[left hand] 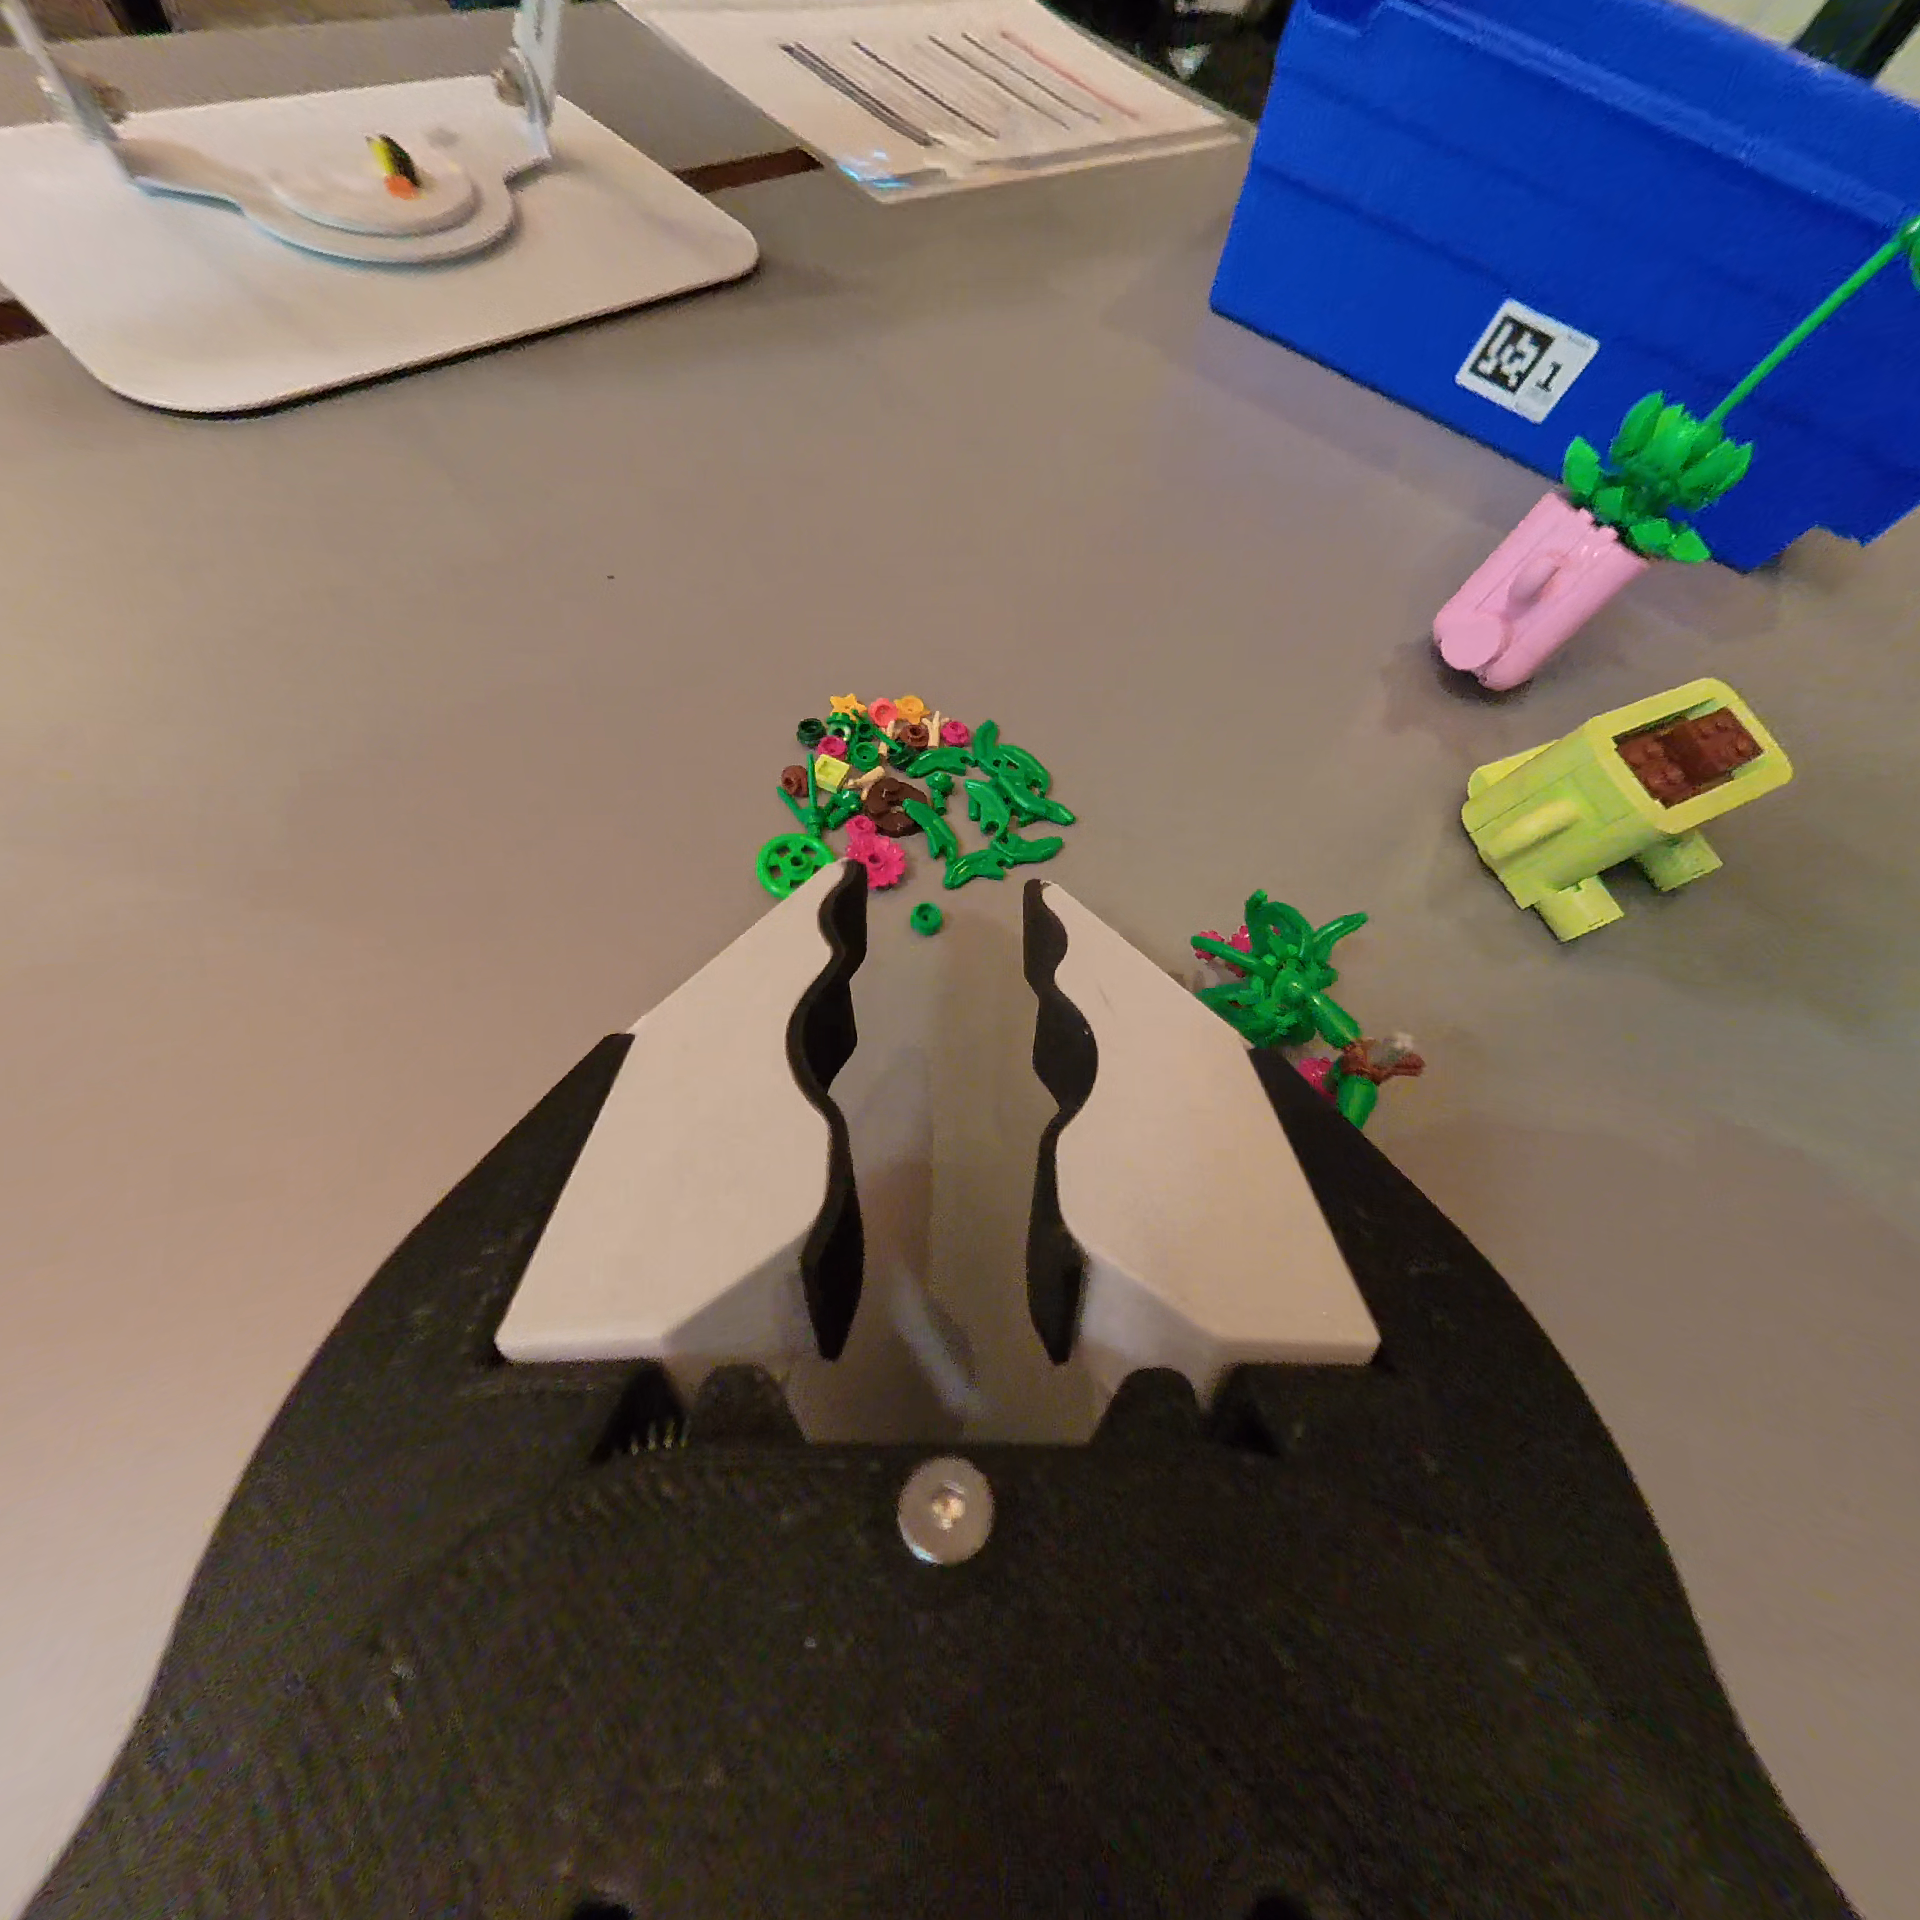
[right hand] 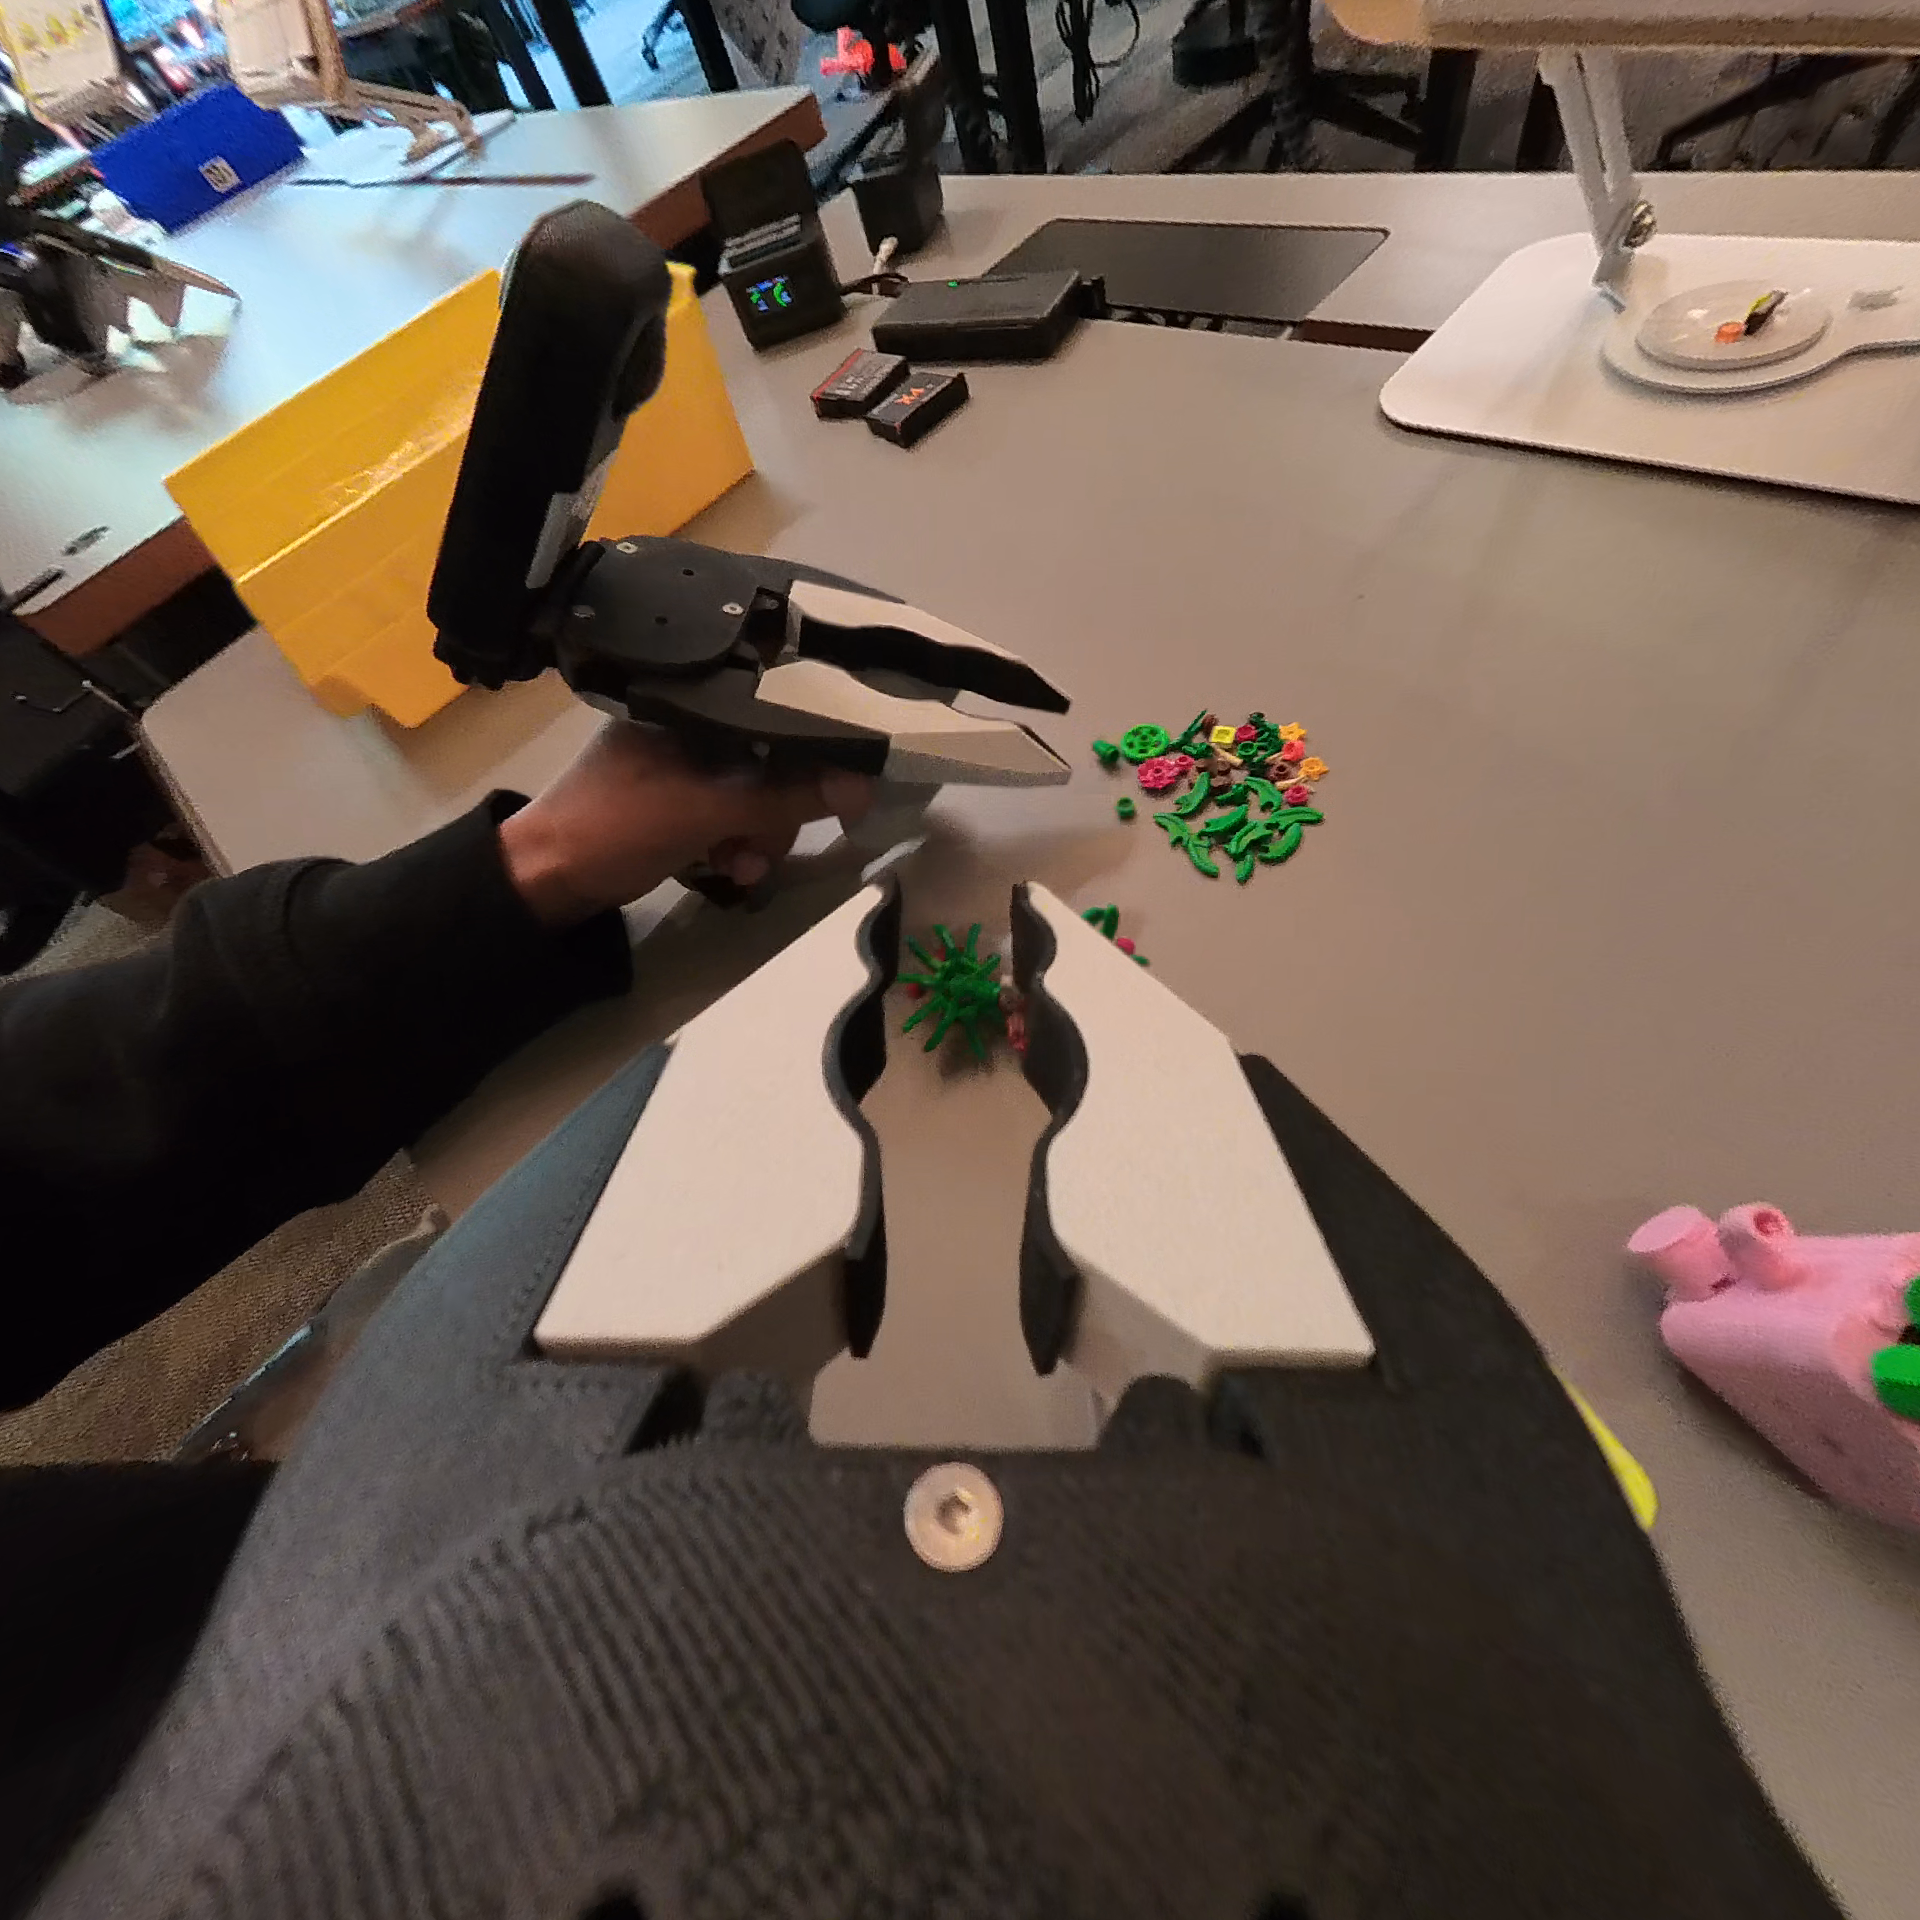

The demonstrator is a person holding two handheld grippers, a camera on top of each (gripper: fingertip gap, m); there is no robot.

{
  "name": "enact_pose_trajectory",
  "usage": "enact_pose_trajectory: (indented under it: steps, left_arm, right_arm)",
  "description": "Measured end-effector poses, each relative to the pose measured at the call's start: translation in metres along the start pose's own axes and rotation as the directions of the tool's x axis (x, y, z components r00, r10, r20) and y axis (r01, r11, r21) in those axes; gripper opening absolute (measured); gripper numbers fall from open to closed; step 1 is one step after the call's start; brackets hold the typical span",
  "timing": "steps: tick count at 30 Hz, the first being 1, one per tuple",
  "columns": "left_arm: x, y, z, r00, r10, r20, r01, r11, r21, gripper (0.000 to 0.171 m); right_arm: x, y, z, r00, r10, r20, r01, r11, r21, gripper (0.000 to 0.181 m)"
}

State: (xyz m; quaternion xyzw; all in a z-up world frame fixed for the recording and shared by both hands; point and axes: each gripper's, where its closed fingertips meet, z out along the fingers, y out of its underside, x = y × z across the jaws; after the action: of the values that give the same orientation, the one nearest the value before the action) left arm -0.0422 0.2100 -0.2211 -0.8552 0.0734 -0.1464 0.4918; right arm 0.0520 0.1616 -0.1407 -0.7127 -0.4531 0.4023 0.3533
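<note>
A: Begin with the left gripper (left hand: 943,902). Its jaws stand apart with nothing between them, low over the grey counter (left hand: 520,644). One loose green stud (left hand: 926,918) lies just past the tips, and the pile of small toy-brick pieces (left hand: 920,795) sits right beyond that.

B: And the right gripper (right hand: 954,902)?

A: Jaws parted and empty too. A spiky green plant piece (right hand: 951,987) shows in the gap between them, lying on the counter; I can't tell whether either pad touches it. From that view the left gripper (right hand: 1060,740) hovers just beside the pile (right hand: 1221,795), held by a hand (right hand: 675,821) in a dark sleeve.

B: So what could go wrong?

A: My guess: the pieces are tiny, light and heaped loosely. A tip coming in low could plough through the heap and scatter it, or flick the lone stud away. Wide jaws closing there might trap several bits at once, or none.

B: Farther out?

A: The leafy cluster with pink bits (left hand: 1283,982) lies just right of the left gripper, so a sideways sweep could knock it. The pink pot with green leaves (left hand: 1527,592) lies tipped on its side near the blue bin (left hand: 1538,208), and could roll if nudged. The lime-green brick pot (left hand: 1621,810) sits well apart.
</note>
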Motion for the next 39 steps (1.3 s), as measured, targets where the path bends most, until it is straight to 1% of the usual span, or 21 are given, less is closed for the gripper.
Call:
enact_pose_trajectory:
  steps: [3, 6, 10, 12, 14, 18, 24, 28, 33, 37, 39]
  left_arm:
    - [-0.005, -0.001, -0.013, 0.998, -0.009, 0.056, 0.006, 0.999, 0.046, 0.026]
    - [-0.007, 0.002, -0.024, 0.996, -0.013, 0.089, 0.008, 0.998, 0.058, 0.025]
    - [0.001, -0.003, -0.050, 0.994, -0.044, 0.099, 0.032, 0.992, 0.118, 0.022]
    - [0.007, -0.007, -0.063, 0.993, -0.073, 0.093, 0.058, 0.986, 0.154, 0.020]
    - [0.016, -0.010, -0.073, 0.992, -0.104, 0.069, 0.091, 0.982, 0.164, 0.020]
    - [0.032, -0.015, -0.083, 0.991, -0.118, 0.059, 0.106, 0.978, 0.178, 0.020]
    - [0.056, -0.026, -0.082, 0.994, -0.087, 0.068, 0.072, 0.977, 0.203, 0.019]
    - [0.070, -0.029, -0.074, 0.997, -0.060, 0.047, 0.050, 0.980, 0.192, 0.019]
    - [0.086, -0.032, -0.066, 1.000, -0.024, 0.018, 0.020, 0.982, 0.189, 0.020]
    - [0.094, -0.031, -0.062, 1.000, 0.009, -0.006, -0.008, 0.980, 0.198, 0.020]
    - [0.093, -0.030, -0.059, 1.000, 0.023, -0.018, -0.019, 0.980, 0.196, 0.020]
  right_arm:
    - [-0.006, 0.004, -0.011, 1.000, -0.005, 0.026, 0.004, 0.999, 0.042, 0.019]
    - [-0.011, 0.006, -0.022, 0.998, -0.007, 0.060, 0.002, 0.996, 0.084, 0.019]
    - [-0.018, 0.006, -0.038, 0.994, -0.040, 0.105, 0.020, 0.983, 0.184, 0.020]
    - [-0.016, 0.009, -0.046, 0.993, -0.074, 0.087, 0.052, 0.971, 0.234, 0.020]
    - [-0.010, 0.013, -0.054, 0.994, -0.084, 0.070, 0.062, 0.960, 0.274, 0.020]
    - [0.002, 0.019, -0.070, 0.994, -0.042, 0.100, 0.006, 0.942, 0.334, 0.021]
    - [0.025, 0.016, -0.097, 0.995, 0.014, 0.098, -0.054, 0.908, 0.415, 0.021]
    - [0.028, 0.014, -0.108, 0.995, 0.016, 0.096, -0.057, 0.890, 0.452, 0.022]
    - [0.023, 0.021, -0.102, 0.998, -0.055, 0.033, 0.036, 0.908, 0.417, 0.022]
    - [0.020, 0.022, -0.099, 0.992, -0.125, -0.035, 0.128, 0.898, 0.421, 0.020]
    - [0.021, 0.020, -0.095, 0.990, -0.129, -0.058, 0.141, 0.898, 0.418, 0.020]
